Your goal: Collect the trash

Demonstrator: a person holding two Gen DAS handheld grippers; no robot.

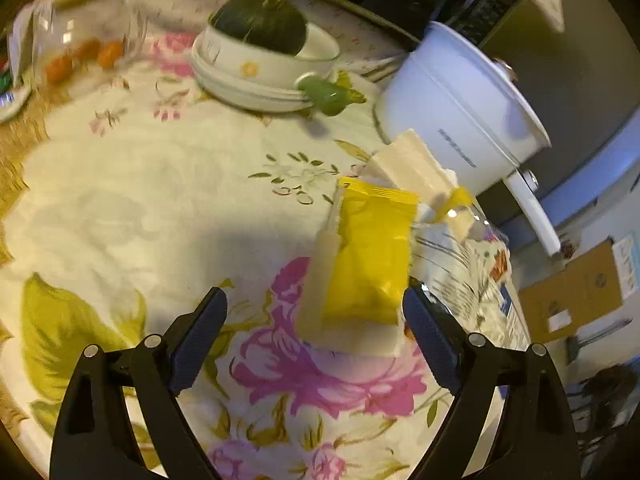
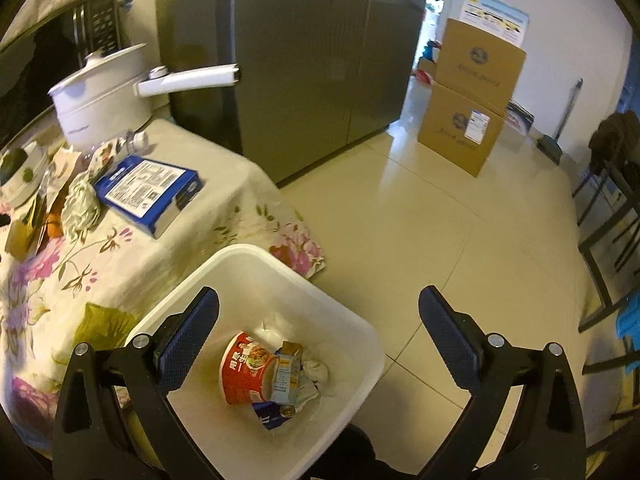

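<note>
The yellow packet [image 1: 370, 256] lies flat on the flowered bench [image 1: 160, 200]. Its long side runs away from the left gripper [image 1: 316, 308], with one short end near the jaws and the other end far off. It lies just ahead of the jaws, closer to the right one. These jaws are wide apart and hold nothing.

The right gripper [image 2: 320, 312] hangs over a white bin [image 2: 352, 320] beside the bench. Its jaws are spread wide and empty too. Down in the bin, between the jaws, lie a red noodle cup [image 2: 244, 368] on its side, a small carton [image 2: 286, 372] and crumpled paper [image 2: 316, 370].
</note>
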